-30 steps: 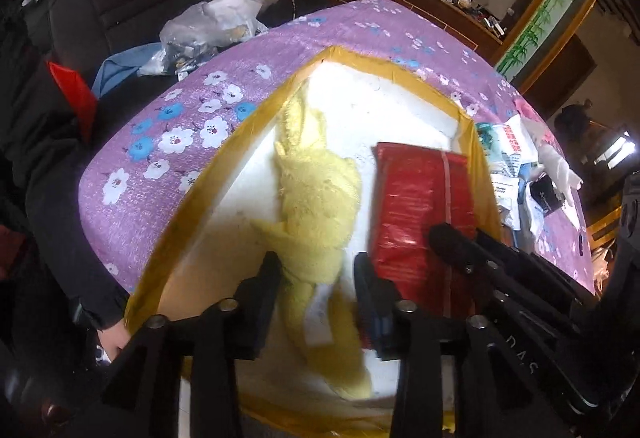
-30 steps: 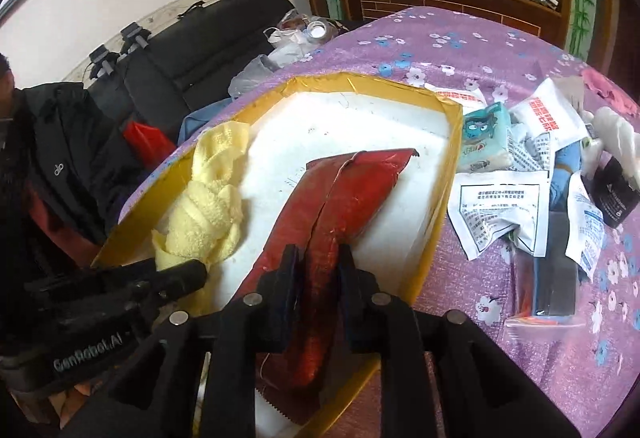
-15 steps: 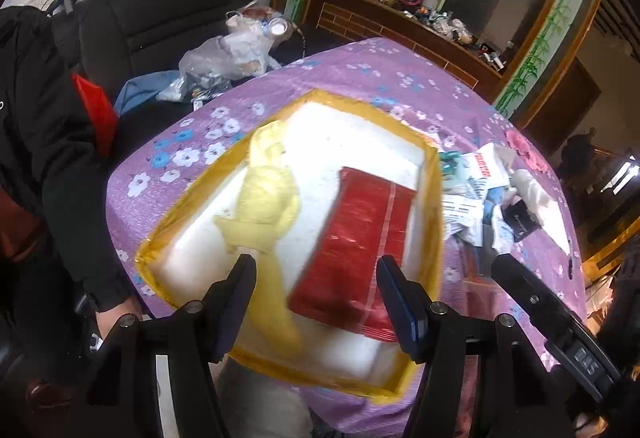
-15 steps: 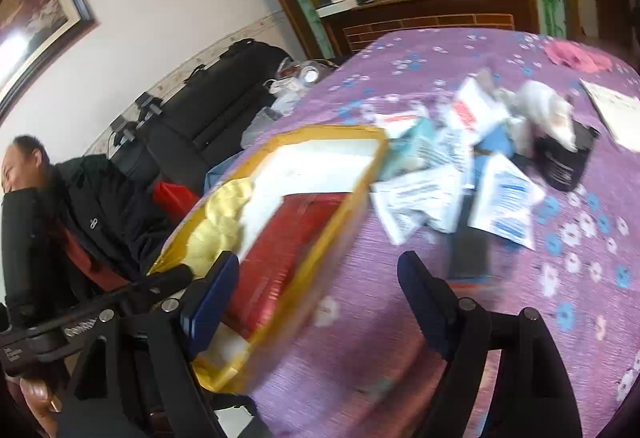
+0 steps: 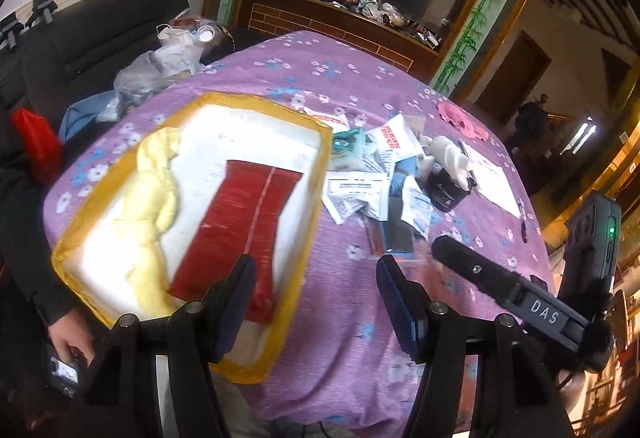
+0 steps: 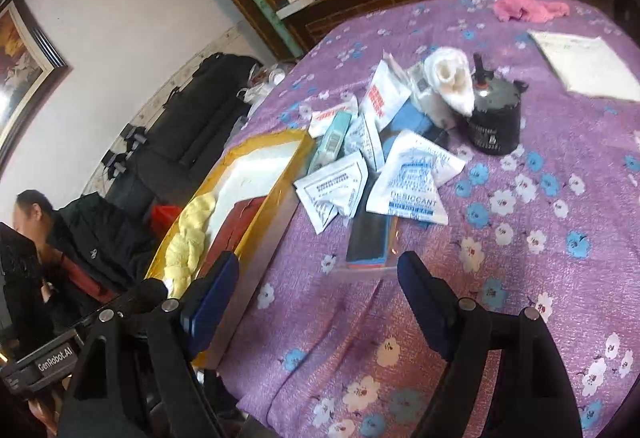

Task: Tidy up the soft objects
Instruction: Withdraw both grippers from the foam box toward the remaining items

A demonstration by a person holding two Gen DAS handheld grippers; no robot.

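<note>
A yellow-rimmed white tray (image 5: 316, 173) (image 6: 280, 181) lies on the purple flowered table. In it are a twisted yellow towel (image 5: 154, 193) (image 6: 190, 234) and a red foil pouch (image 5: 236, 226) (image 6: 236, 226). Right of the tray is a heap of white desiccant sachets (image 6: 408, 185) (image 5: 356, 193), a teal pack (image 6: 332, 137) and a flat dark pouch (image 6: 370, 234). My left gripper (image 5: 314, 298) is open and empty above the tray's near right corner. My right gripper (image 6: 316, 298) is open and empty above the cloth, short of the dark pouch.
A black jar (image 6: 494, 117) with a white cloth (image 6: 450, 77) on it stands behind the heap. A pink cloth (image 6: 528, 7) and a white sheet (image 6: 584, 63) lie at the far right. A person in black (image 6: 80, 238) sits left of the table.
The right gripper let go of the red pouch, opened and swung right toward the heap. The left gripper opened wider, pulled back from the towel and moved right.
</note>
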